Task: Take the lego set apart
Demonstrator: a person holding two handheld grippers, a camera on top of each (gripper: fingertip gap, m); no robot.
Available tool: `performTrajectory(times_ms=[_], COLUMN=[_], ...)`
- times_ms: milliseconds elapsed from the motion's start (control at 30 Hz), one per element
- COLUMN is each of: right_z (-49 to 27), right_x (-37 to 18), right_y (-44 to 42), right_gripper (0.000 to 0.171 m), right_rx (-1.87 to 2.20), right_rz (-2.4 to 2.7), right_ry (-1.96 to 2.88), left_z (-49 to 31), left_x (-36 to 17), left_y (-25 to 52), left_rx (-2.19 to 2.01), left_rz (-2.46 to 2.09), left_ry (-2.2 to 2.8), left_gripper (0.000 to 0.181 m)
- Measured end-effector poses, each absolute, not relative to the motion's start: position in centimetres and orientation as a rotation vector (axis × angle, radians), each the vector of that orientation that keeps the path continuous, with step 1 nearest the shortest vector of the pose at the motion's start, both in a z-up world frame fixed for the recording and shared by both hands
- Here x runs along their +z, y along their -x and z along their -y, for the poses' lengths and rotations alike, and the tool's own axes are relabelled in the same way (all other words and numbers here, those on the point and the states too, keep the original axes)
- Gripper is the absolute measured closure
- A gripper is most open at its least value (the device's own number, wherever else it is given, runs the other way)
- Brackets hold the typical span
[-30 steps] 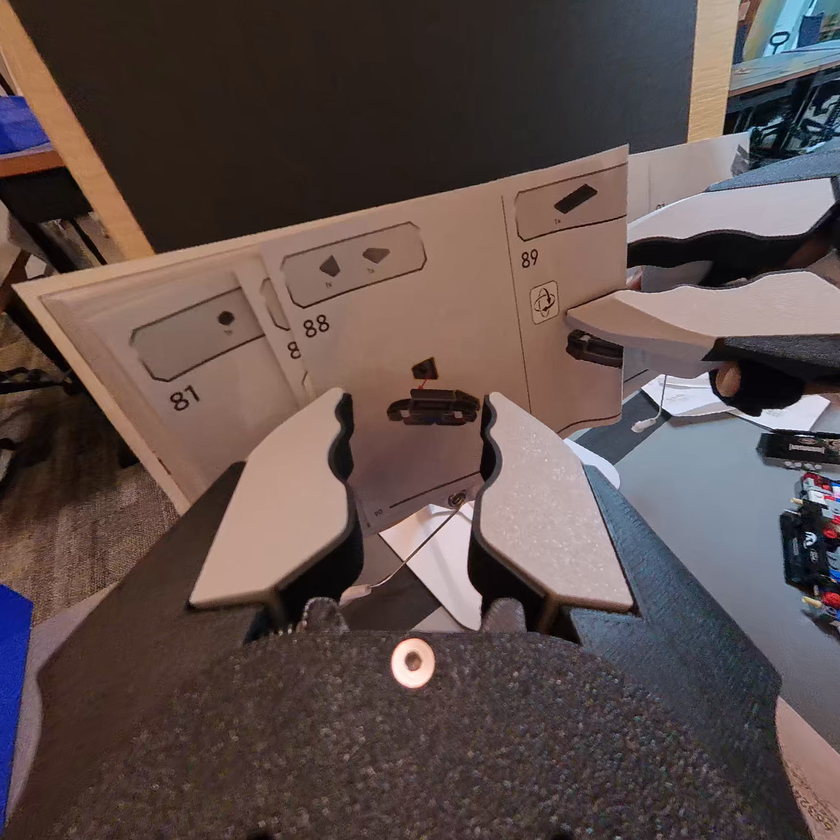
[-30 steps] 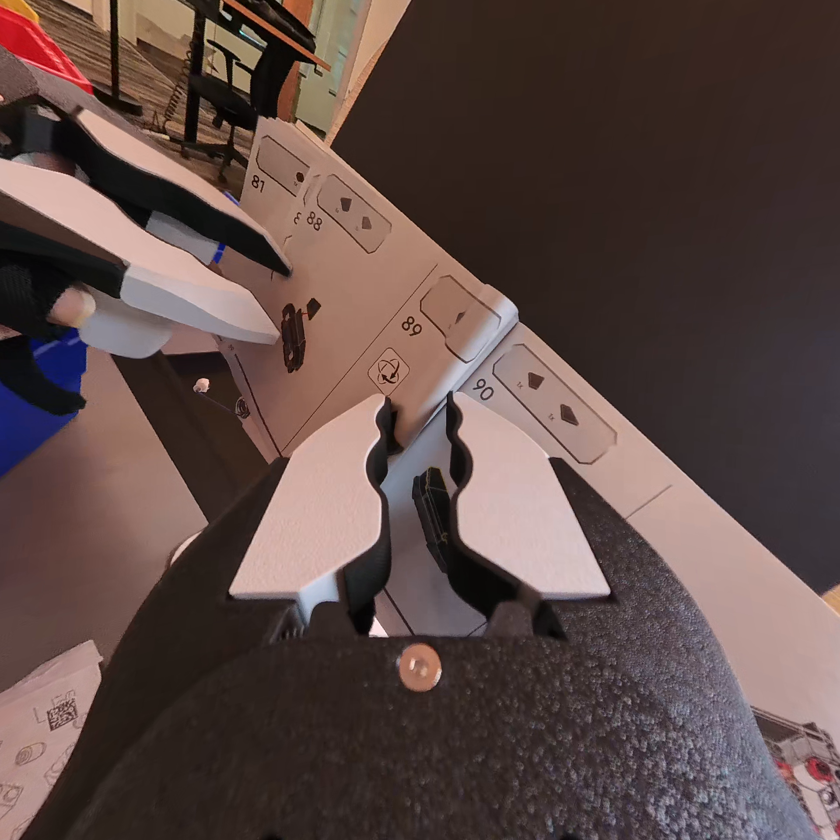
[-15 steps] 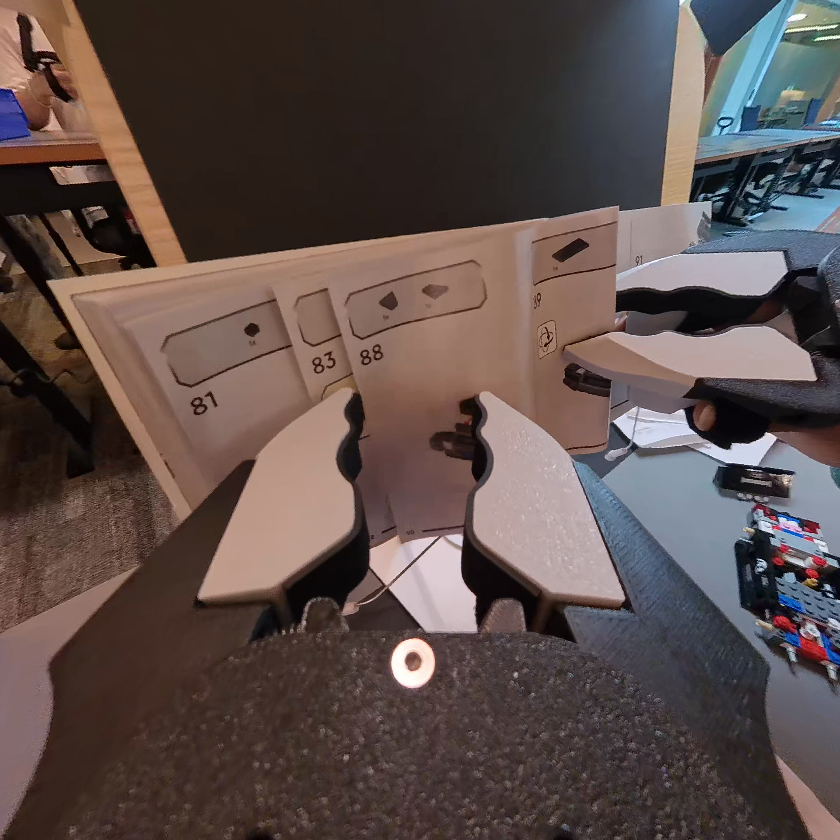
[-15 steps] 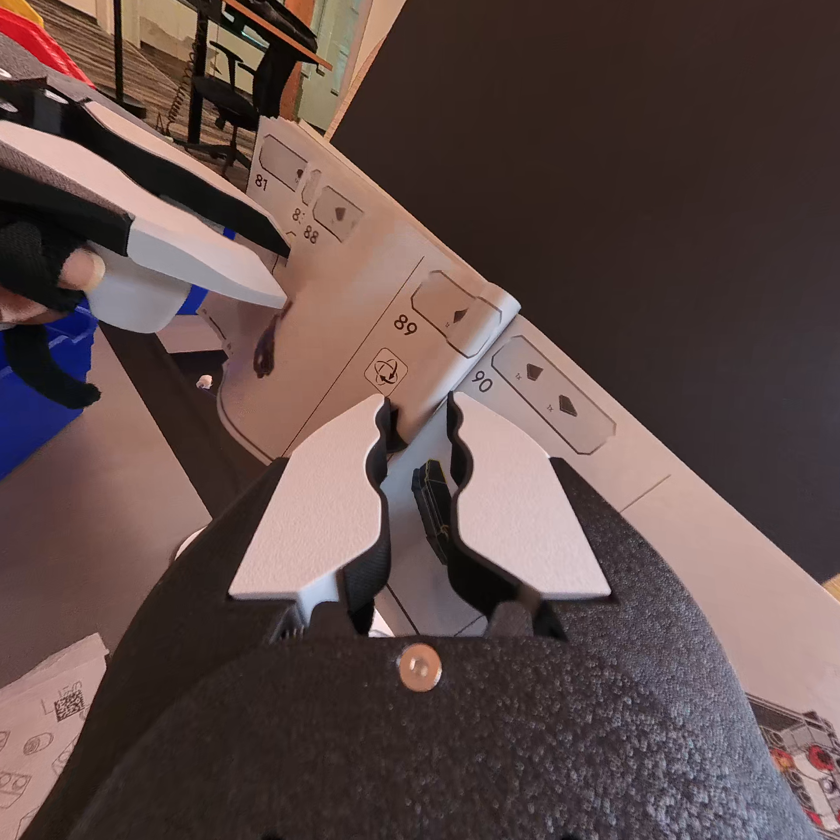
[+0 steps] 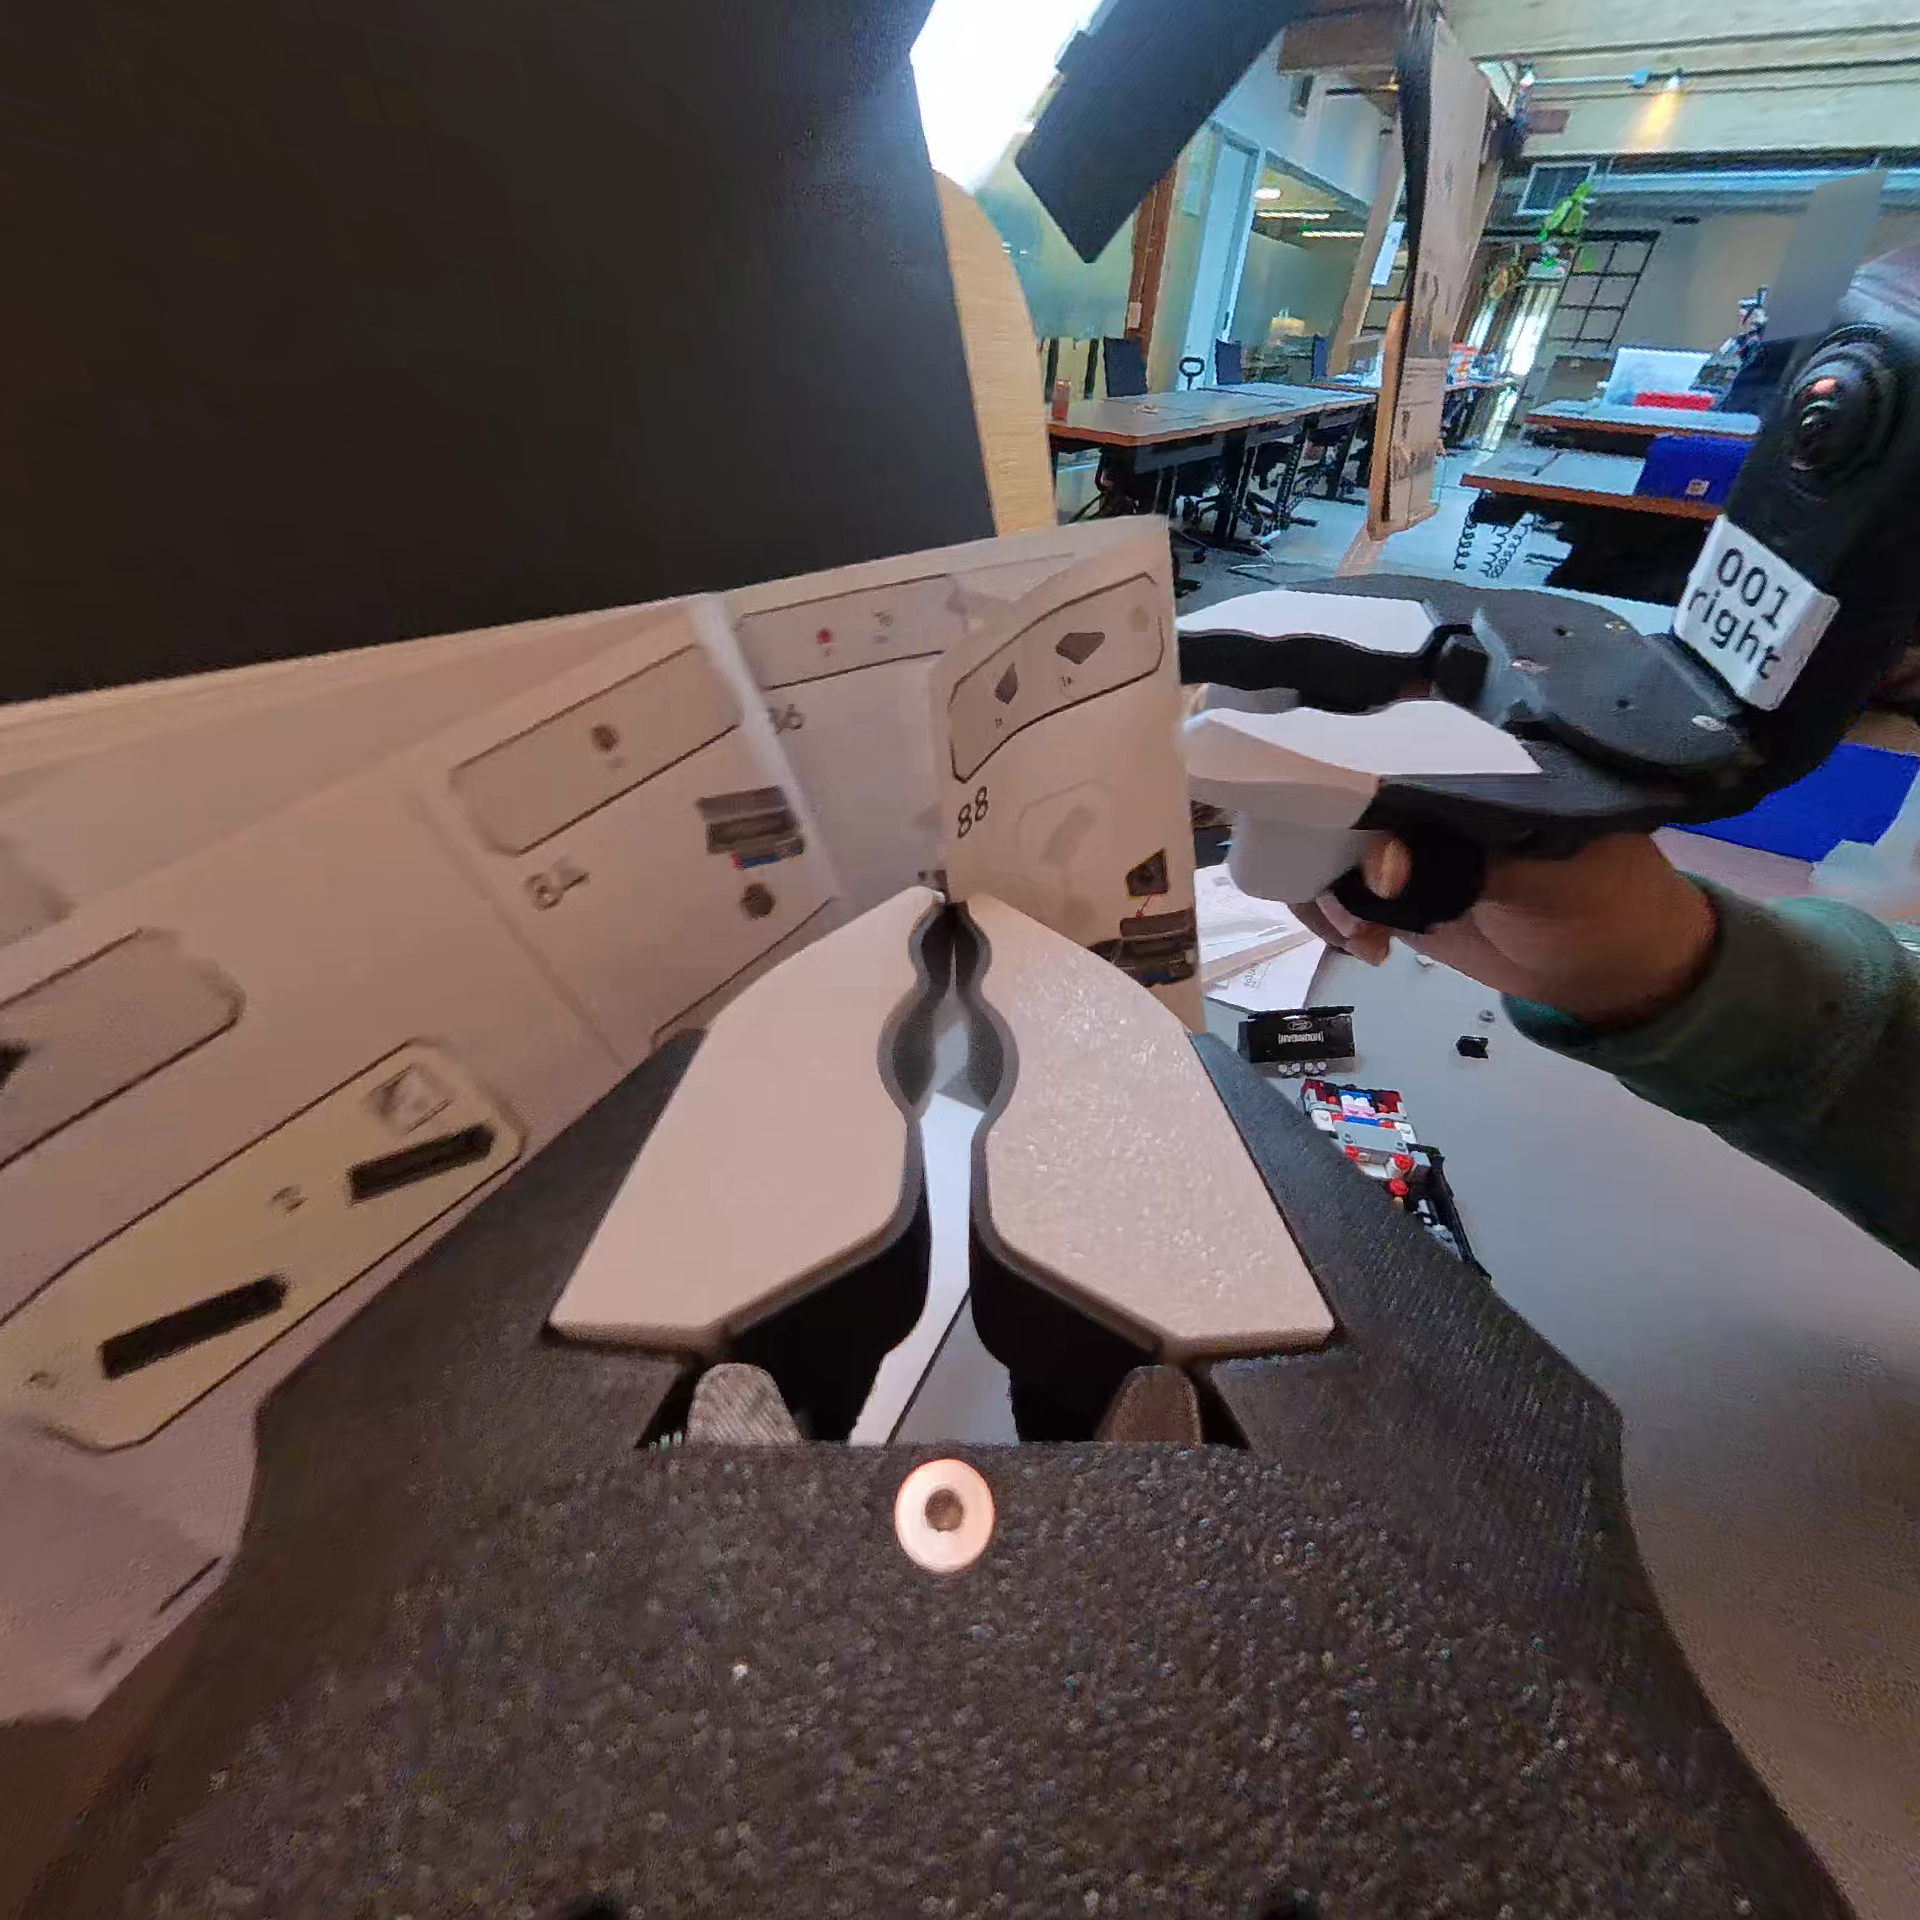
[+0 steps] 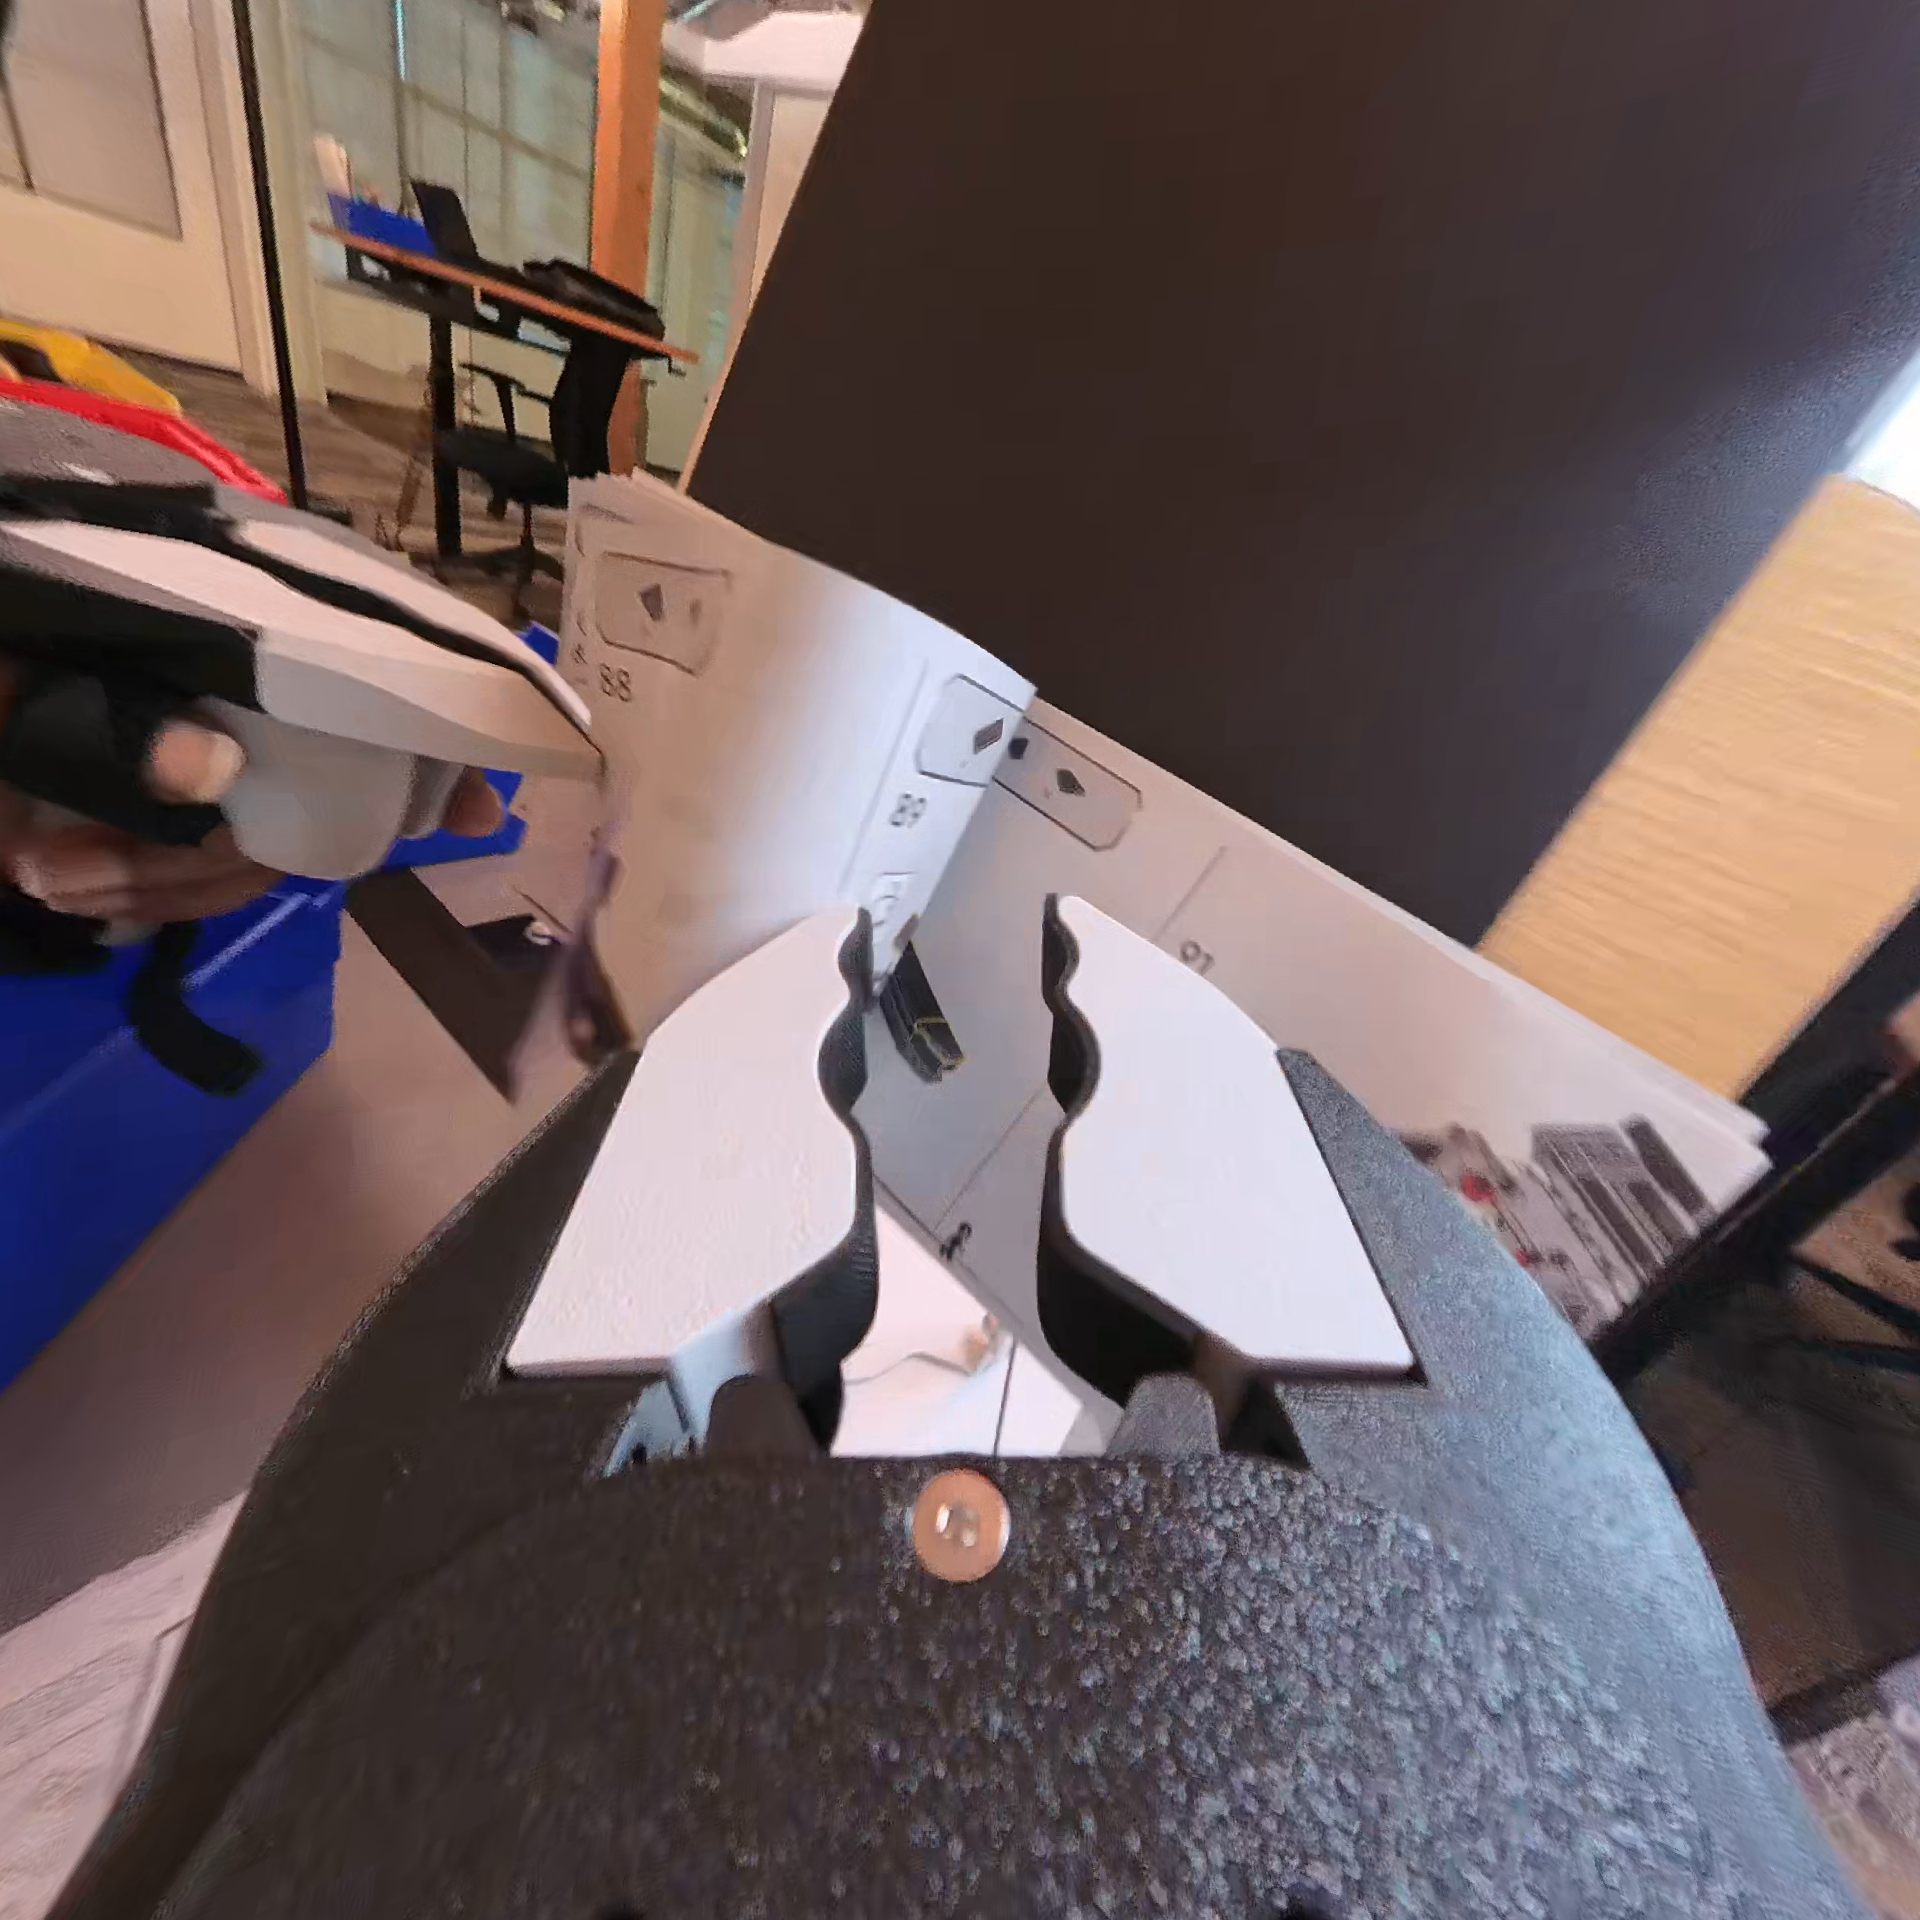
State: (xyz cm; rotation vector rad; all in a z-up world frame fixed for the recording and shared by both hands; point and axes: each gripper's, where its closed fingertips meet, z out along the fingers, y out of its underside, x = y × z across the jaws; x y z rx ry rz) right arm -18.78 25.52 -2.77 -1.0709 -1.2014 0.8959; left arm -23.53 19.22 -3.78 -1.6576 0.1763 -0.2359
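A white instruction booklet [image 5: 623,831] stands open on edge against a black panel. My left gripper [image 5: 951,914] is shut on the lower edge of one loose page [image 5: 1060,790]. It also shows in the right wrist view [image 6: 582,748], pinching that page [image 6: 790,748]. My right gripper [image 6: 951,925] is open. The page's edge passes beside its left finger [image 6: 727,1143], and nothing is pressed between the pads. In the left wrist view the right gripper [image 5: 1184,686] sits at the page's right edge. A partly built lego car [image 5: 1361,1127] and a black lego block [image 5: 1299,1034] lie on the grey table [image 5: 1662,1299].
A black panel [image 5: 468,312] stands behind the booklet. A blue bin [image 6: 156,1039] sits at the left of the table. Loose paper sheets [image 5: 1247,925] lie near the lego. A small black piece [image 5: 1470,1044] lies by the person's sleeve [image 5: 1787,1039]. My hands' fingertips stand some 9 cm from each other.
My left gripper closed from wide open onto the page's lower edge and the page swung over. My right gripper opened wider and now stands at the page's edge.
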Motion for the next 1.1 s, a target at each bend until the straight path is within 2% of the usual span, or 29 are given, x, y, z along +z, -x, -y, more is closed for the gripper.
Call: performTrajectory(times_ms=[167,267,333,367,433,467,633,733,800,900,1000,1100], right_z=[-23.8,-24.4,-25.9,-27.0,-30.1,-31.5,-34.8,-30.9,-26.6,-20.9,-20.9,-20.5], right_x=[-3.1,-4.0,-5.1,-5.7,-6.2,-6.2,-4.5,-1.1,0.4,-0.7,-3.4,-0.8], right_y=[15.1,15.2,16.2,16.6,16.5,16.1,12.7,11.8,12.3,15.6,18.4,16.8], right_gripper=[0.122,0.108,0.106,0.116,0.150,0.155,0.148,0.149,0.158,0.169,0.170,0.169], right_rx=[0.997,0.881,0.796,0.755,0.629,0.580,0.563,0.594,0.607,0.601,0.503,0.525], right_rz=[1.162,1.144,1.147,1.140,1.077,1.040,0.821,0.805,0.866,1.063,1.138,0.991], right_ry=[1.134,1.179,1.245,1.286,1.330,1.342,1.404,1.207,1.052,0.942,1.017,0.957], left_z=[-21.8,-23.2,-23.7,-23.8,-23.8,-23.6,-23.6,-24.0,-24.4,-25.0,-25.2,-25.3], left_x=[-3.6,-3.6,-3.3,-3.1,-2.8,-2.8,-6.1,-6.8,-7.0,-7.5,-7.6,-7.7], left_y=[20.2,18.1,16.7,16.3,16.7,17.4,23.0,24.3,24.6,24.8,25.1,25.2], left_rx=[-0.266,-0.302,-0.338,-0.352,-0.308,-0.269,0.118,0.285,0.357,0.415,0.444,0.420], left_rz=[-0.221,-0.269,-0.306,-0.321,-0.313,-0.297,-0.232,-0.259,-0.265,-0.267,-0.267,-0.248], left_ry=[1.656,1.648,1.632,1.633,1.641,1.652,1.861,1.875,1.884,1.901,1.899,1.907], left_gripper=[0.181,0.181,0.181,0.178,0.168,0.167,0.165,0.170,0.174,0.178,0.179,0.181])
